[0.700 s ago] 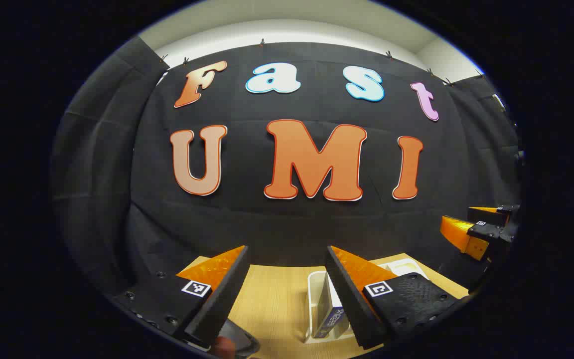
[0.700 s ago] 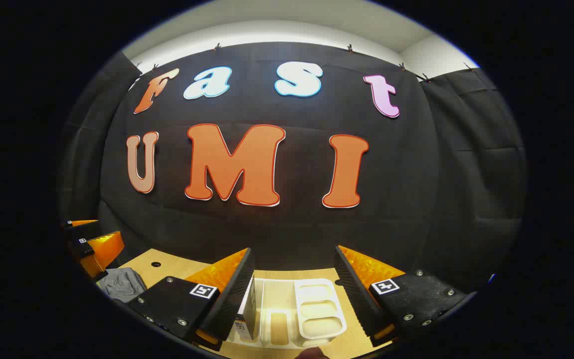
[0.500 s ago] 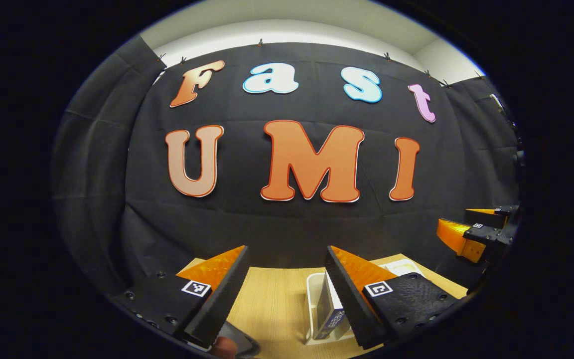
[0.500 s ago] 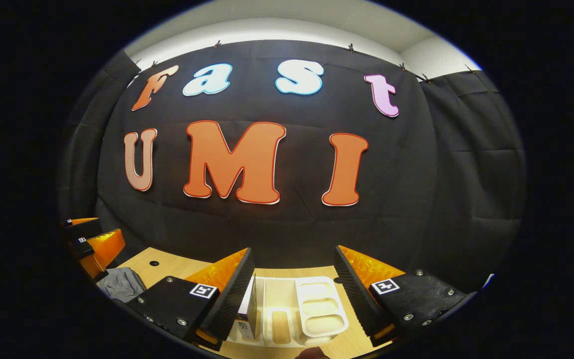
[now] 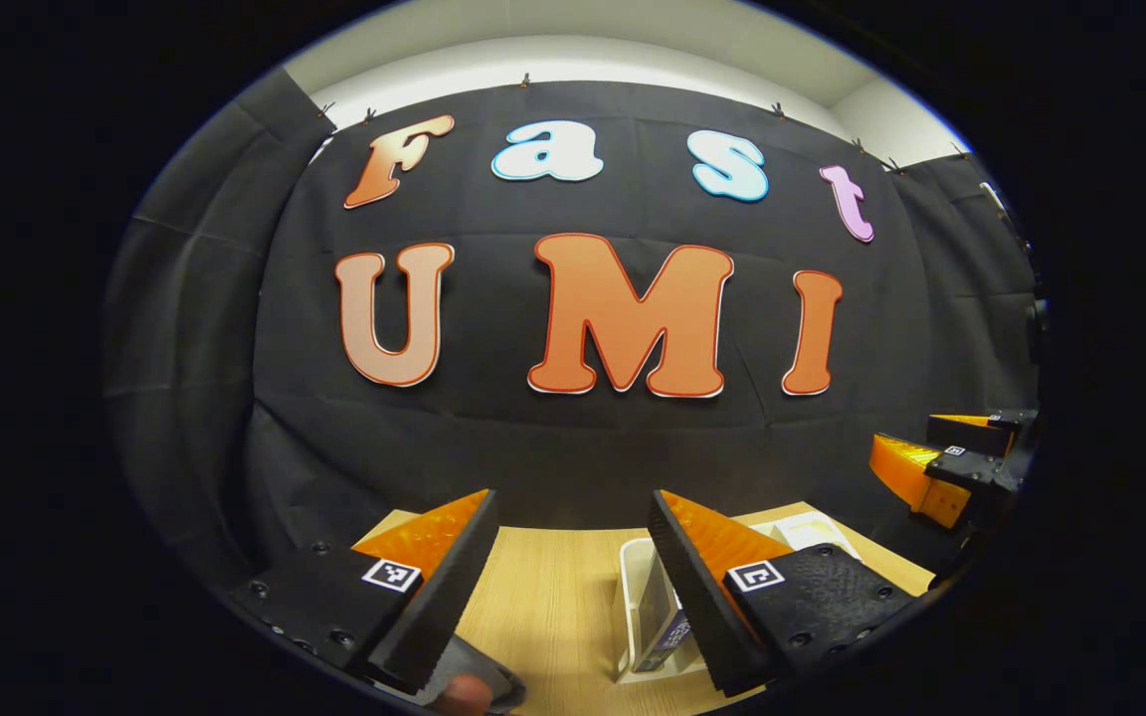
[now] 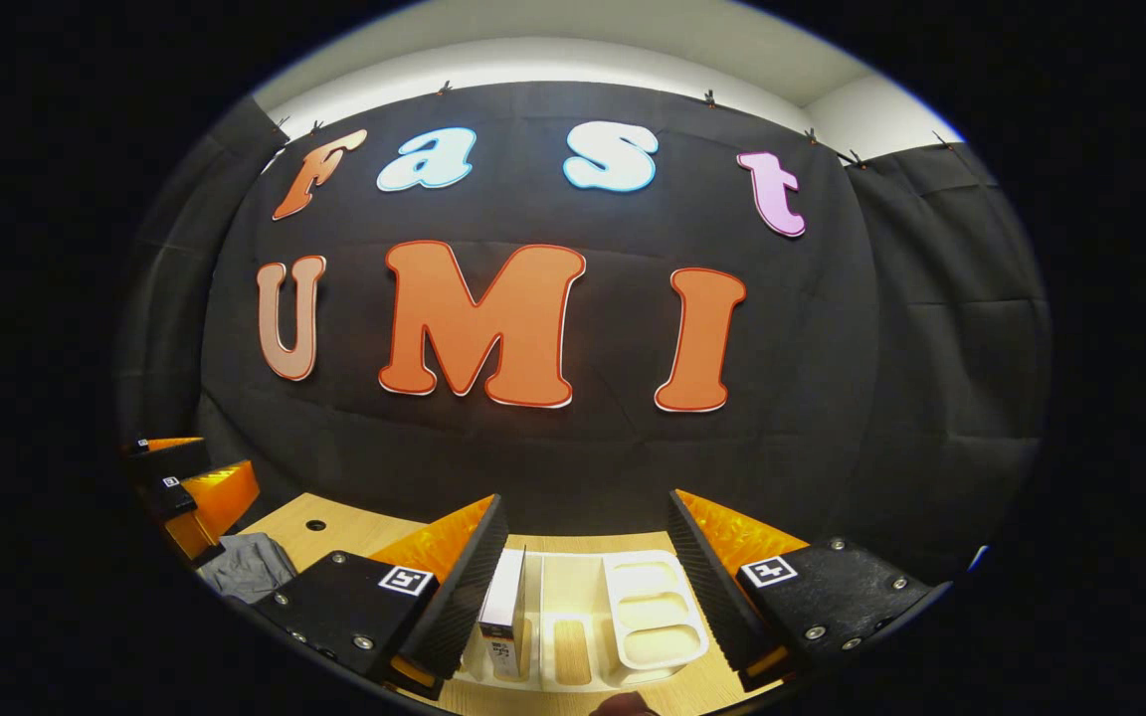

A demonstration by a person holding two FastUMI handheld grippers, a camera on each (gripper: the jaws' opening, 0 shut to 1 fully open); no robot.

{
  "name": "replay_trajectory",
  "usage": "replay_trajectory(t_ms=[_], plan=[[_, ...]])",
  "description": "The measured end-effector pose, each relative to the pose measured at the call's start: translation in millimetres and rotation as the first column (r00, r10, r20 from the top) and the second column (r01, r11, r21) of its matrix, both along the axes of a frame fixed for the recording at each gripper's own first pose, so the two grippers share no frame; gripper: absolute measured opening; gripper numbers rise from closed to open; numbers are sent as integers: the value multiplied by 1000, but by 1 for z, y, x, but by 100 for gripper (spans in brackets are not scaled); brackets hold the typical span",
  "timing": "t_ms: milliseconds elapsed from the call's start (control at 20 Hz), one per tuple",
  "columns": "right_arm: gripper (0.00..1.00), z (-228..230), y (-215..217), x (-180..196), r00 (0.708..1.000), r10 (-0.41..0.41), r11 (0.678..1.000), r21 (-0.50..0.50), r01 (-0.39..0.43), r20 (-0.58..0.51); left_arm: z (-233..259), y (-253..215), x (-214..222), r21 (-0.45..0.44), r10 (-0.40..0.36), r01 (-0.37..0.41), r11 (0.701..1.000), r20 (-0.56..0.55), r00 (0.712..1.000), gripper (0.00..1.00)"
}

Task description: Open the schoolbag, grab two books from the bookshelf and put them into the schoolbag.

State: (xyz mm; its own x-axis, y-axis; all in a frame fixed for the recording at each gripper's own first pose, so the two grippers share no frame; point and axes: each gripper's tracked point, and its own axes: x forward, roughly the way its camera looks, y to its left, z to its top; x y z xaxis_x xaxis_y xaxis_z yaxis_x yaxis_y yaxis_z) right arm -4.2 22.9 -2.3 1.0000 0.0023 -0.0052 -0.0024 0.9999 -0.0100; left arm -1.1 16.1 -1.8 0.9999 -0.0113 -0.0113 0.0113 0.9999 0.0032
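Note:
My left gripper [image 5: 565, 587] is open and held above the wooden table [image 5: 533, 557]. Just right of its gap stands a white bookshelf rack [image 5: 630, 587] with a book [image 5: 655, 609] upright in it. My right gripper [image 6: 583, 582] is open too, over the same white rack [image 6: 648, 622]. A white-spined book [image 6: 505, 607] stands in the rack's left slot, close to the left finger. The grey schoolbag [image 6: 250, 567] lies crumpled on the table at the far left. Each gripper also appears in the other's view, the right gripper [image 5: 936, 467] and the left gripper [image 6: 185, 487].
The black cloth wall rises close behind the table's far edge. There is a small round hole [image 6: 314, 524] in the table [image 6: 359, 537] near the bag. A dark rounded thing [image 5: 483, 676] with a fingertip beside it sits under my left finger.
Both views have shifted only slightly. In the right gripper view the rack and book now sit a little further right. Both grippers stay open.

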Motion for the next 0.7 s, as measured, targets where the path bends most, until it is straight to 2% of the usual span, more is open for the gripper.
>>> replay_trajectory(t_ms=[250, 500, 700], plan=[[96, 0, -3, -6, 1000, -3, 1000, 3, 3, 5, -6, 3, 0, 41, 25, -25, 999, -10, 1000, 96], [96, -4, -9, -4, 1000, -2, 1000, 14, 2, -6, -5, 3, -3, 146, 37, -41, 988, 28, 999, 96], [96, -9, -12, -1, 1000, 4, 1000, 7, -4, -13, -34, 9, -6, 228, 58, -53, 972, -16, 998, 95]])
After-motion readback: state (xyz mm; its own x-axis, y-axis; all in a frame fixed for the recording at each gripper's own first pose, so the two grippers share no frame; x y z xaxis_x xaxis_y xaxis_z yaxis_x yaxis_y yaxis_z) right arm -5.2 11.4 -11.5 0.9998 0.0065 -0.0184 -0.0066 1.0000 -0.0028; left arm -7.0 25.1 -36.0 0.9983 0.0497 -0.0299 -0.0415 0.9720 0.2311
